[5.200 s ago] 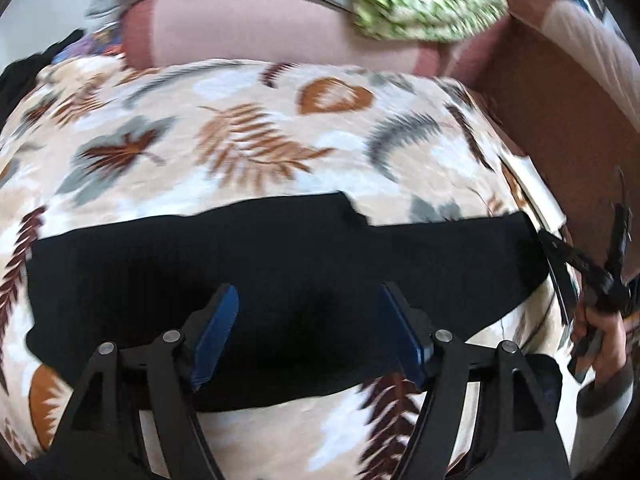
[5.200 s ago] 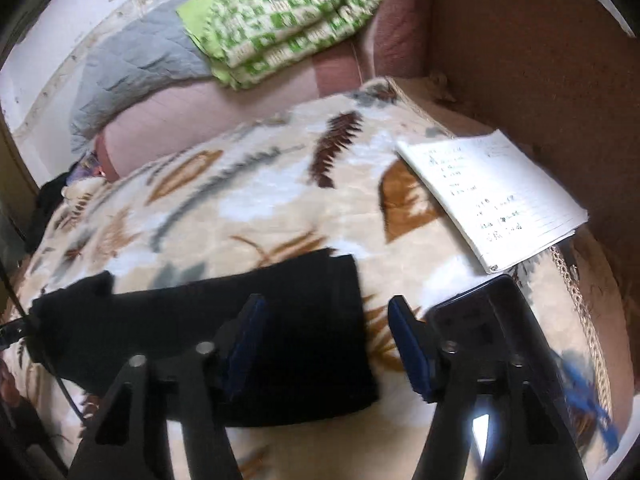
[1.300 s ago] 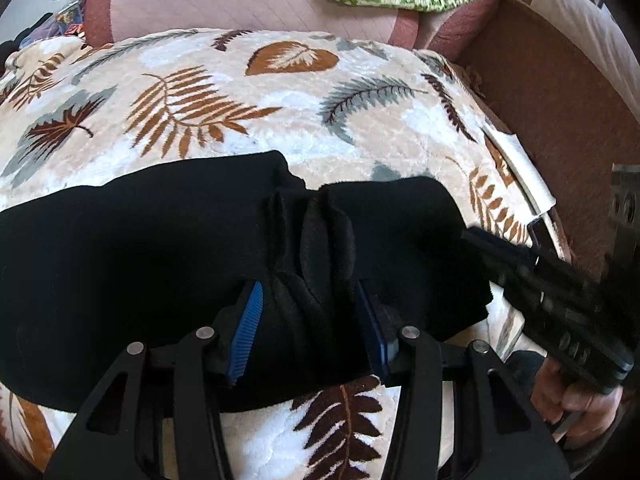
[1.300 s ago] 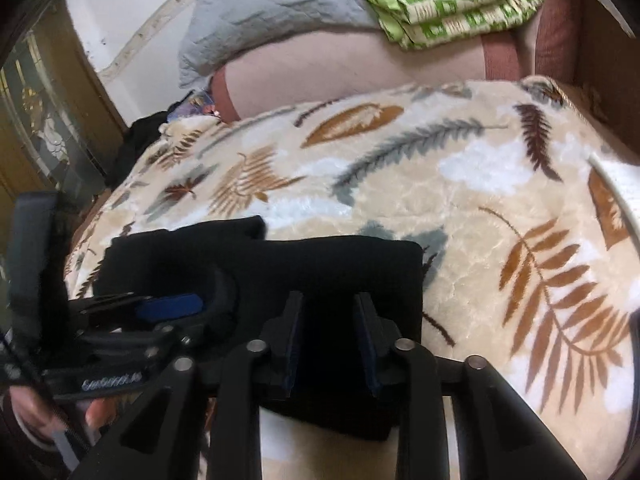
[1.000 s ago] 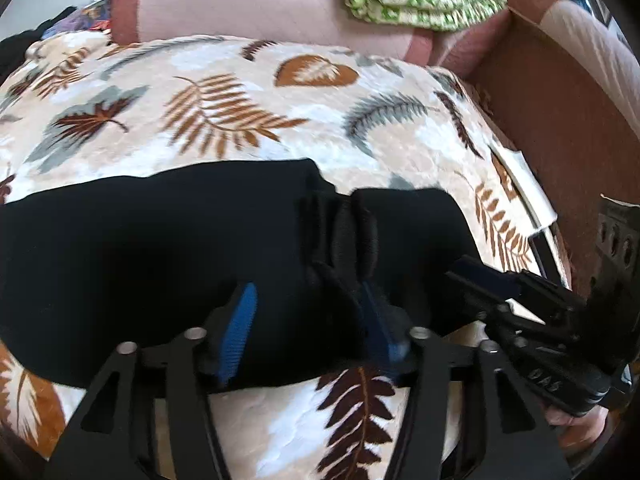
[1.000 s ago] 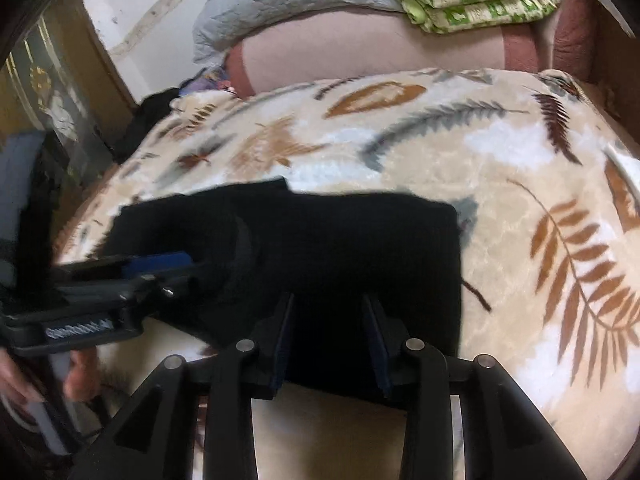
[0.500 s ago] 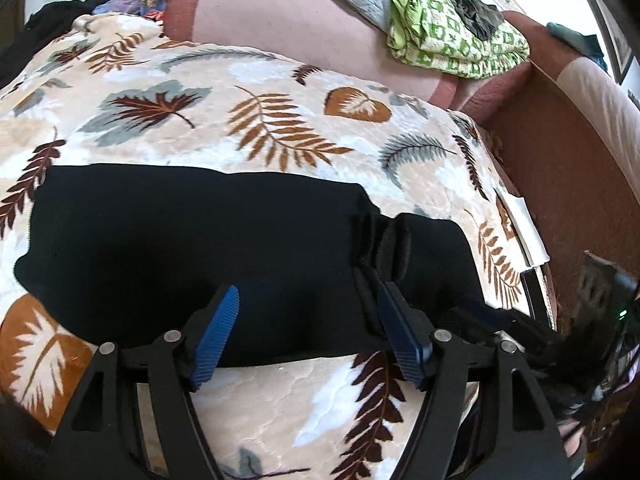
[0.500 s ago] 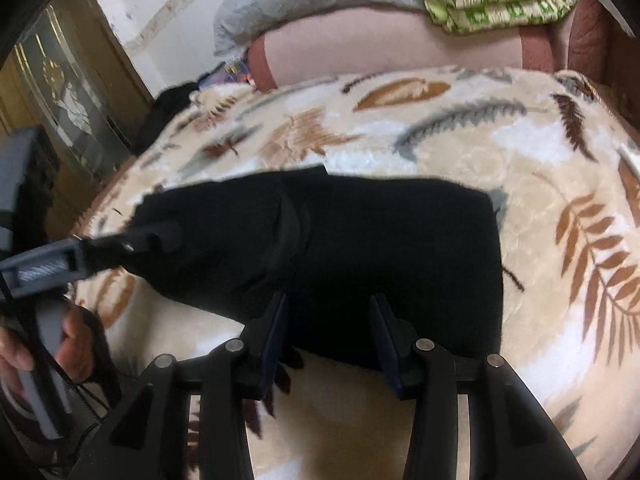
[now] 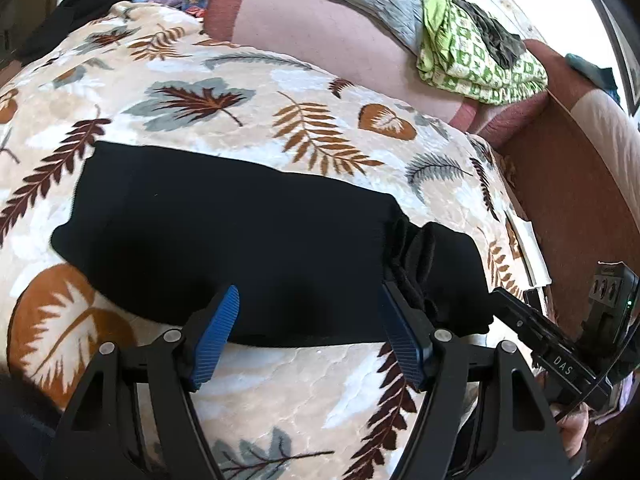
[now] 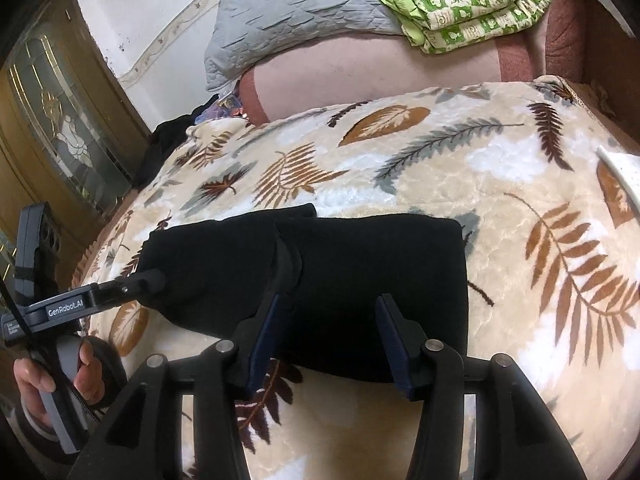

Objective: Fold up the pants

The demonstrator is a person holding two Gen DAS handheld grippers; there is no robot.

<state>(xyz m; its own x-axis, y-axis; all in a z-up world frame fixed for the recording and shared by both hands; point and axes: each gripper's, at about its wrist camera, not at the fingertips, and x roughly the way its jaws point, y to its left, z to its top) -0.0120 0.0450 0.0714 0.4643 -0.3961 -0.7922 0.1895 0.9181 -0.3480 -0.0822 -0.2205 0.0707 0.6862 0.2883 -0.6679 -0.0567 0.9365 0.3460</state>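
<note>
The black pants [image 9: 248, 248] lie folded on the leafy blanket [image 9: 304, 396] on the bed. The left tongs [image 9: 308, 332] are open, holding nothing. The right tongs [image 10: 324, 340] are opening over the pants.

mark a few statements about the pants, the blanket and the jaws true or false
1. The black pants lie on a leaf-print blanket. True.
2. The left gripper is clamped on the pants. False: its jaws stand apart, pressing on nothing.
3. A green patterned cloth sits beyond the blanket. True.
4. The pants are spread out full length. False: they are folded, with a bunched ridge across them.
5. The right gripper has its jaws apart above the pants' near edge. True; they are opening.
</note>
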